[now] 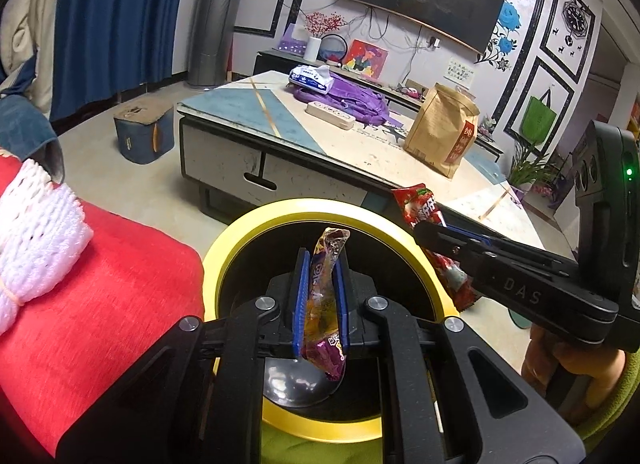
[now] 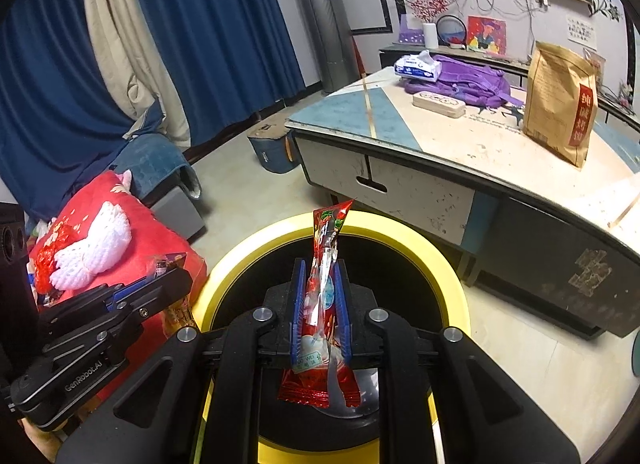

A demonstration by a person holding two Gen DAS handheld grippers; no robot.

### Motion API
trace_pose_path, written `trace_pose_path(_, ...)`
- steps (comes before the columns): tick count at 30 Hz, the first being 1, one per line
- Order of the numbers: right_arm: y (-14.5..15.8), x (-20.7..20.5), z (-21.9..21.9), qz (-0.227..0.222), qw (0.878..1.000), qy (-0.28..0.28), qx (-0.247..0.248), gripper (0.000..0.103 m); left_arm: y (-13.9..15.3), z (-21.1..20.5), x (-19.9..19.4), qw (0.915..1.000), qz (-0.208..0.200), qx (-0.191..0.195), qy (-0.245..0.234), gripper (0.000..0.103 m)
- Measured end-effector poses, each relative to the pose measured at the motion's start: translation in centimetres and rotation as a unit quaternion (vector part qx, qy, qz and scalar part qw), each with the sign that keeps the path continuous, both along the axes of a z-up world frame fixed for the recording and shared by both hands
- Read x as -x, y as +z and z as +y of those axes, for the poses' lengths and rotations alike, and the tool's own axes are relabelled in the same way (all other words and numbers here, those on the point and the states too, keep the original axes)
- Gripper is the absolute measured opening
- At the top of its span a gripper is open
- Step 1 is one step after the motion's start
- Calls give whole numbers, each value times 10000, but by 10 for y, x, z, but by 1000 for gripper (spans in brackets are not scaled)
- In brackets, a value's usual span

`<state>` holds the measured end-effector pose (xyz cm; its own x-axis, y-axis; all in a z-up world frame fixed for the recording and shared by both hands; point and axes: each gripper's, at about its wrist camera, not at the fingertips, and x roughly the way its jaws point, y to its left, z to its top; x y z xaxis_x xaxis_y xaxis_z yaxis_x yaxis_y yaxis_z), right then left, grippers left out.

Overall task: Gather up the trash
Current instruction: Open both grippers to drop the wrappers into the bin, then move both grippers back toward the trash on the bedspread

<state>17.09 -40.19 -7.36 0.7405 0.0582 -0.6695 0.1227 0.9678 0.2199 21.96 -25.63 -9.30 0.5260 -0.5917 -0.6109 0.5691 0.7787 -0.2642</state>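
Observation:
A purple-and-orange snack wrapper (image 1: 324, 304) stands pinched between the blue pads of my left gripper (image 1: 322, 260), which is shut on it right above the black mouth of a yellow-rimmed trash bin (image 1: 248, 223). My right gripper (image 2: 322, 268) is shut on a red snack wrapper (image 2: 328, 232) over the same bin (image 2: 400, 227). From the left wrist view, the right gripper (image 1: 424, 229) reaches in from the right with the red wrapper (image 1: 420, 203) at the bin's far rim. From the right wrist view, the left gripper (image 2: 176, 270) comes in at the lower left.
A red sofa cover (image 1: 120, 284) with a white foam net (image 1: 36, 232) lies left of the bin. Behind it stands a low coffee table (image 1: 360, 143) bearing a brown paper bag (image 1: 442, 129), a purple backpack (image 1: 352, 95) and a tissue pack (image 1: 312, 77). A blue box (image 1: 144, 131) sits on the floor.

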Motion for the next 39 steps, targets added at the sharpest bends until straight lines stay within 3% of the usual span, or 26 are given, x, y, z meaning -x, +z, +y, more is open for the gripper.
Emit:
trace_pose_path(4, -1, 0, -5, 28, 9999, -91, -71, 17, 1, 2, -1, 9999, 65, 78, -3, 30)
trace_pose_path(8, -2, 0, -10, 27, 9998, -175, -91, 33, 3, 6, -1, 9999, 23, 91, 45, 39)
trace_pose_path(12, 0, 2, -13, 8, 9996, -275, -65, 37, 9, 13, 2, 9997, 14, 144, 187, 46)
trace_pose_path(15, 0, 3, -12, -22, 9996, -279, -44, 40, 16, 19, 5, 9994, -72, 115, 330, 59)
trace_pose_path(17, 4, 6, -9, -92, 9996, -255, 2, 42, 21, 26, 8, 9988, -117, 135, 457, 73)
trace_pose_path(22, 19, 14, 3, -402, 9989, -167, 165, 52, 35, 42, 16, 9969, -272, 126, 721, 92)
trace_pose_path(26, 33, 22, 17, -679, 9973, -45, 260, 60, 48, 59, 24, 9941, -468, 150, 970, 92)
trace_pose_path(39, 66, 46, 76, -1388, 9865, 751, 427, 68, 82, 127, 51, 9766, -978, 217, 1904, 92)
